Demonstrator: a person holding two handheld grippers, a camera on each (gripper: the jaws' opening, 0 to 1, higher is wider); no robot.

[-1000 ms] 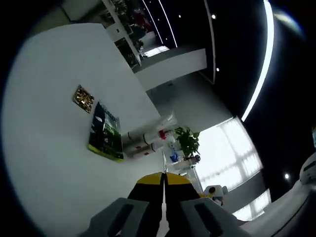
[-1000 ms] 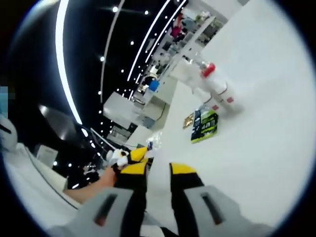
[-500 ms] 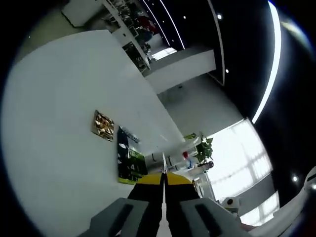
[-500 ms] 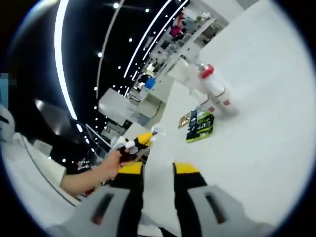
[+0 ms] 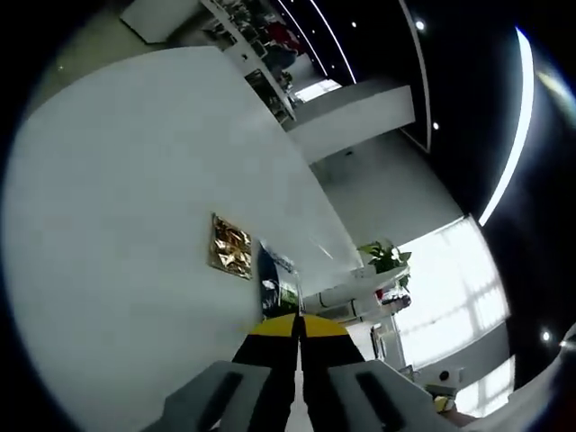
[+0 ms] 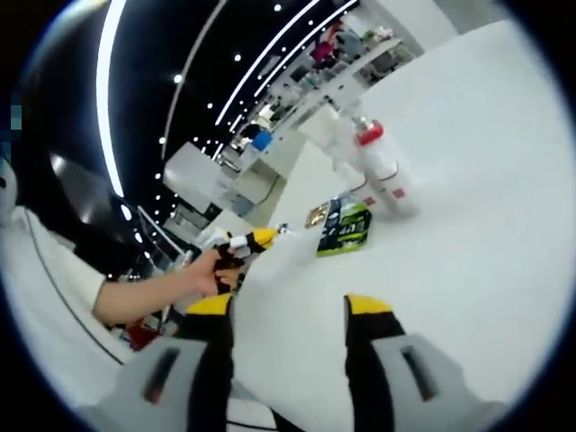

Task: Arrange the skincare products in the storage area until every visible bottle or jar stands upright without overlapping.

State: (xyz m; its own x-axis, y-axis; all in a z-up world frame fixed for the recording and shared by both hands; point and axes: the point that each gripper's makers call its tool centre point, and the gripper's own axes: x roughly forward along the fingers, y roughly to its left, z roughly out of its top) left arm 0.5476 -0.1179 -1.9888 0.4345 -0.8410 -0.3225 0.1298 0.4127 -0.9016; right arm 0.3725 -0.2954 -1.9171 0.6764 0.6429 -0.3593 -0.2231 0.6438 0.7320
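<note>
Jaws: left gripper (image 5: 298, 335) closed — right gripper (image 6: 290, 310) apart.

Dark ceiling (image 5: 468, 81) with light strips, bright window (image 5: 445, 288), white table (image 5: 117, 198)

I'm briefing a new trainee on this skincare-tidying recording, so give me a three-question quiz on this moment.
1. True or false: the right gripper has its jaws spread apart.
2. The white bottles with red caps are: A) standing upright, B) lying on their sides on the white table, C) held in a gripper.
3. Fill in: beside the gold packet lies a flat dark ____ packet.

Key
1. True; the left gripper has its jaws together.
2. B.
3. Green.
</note>
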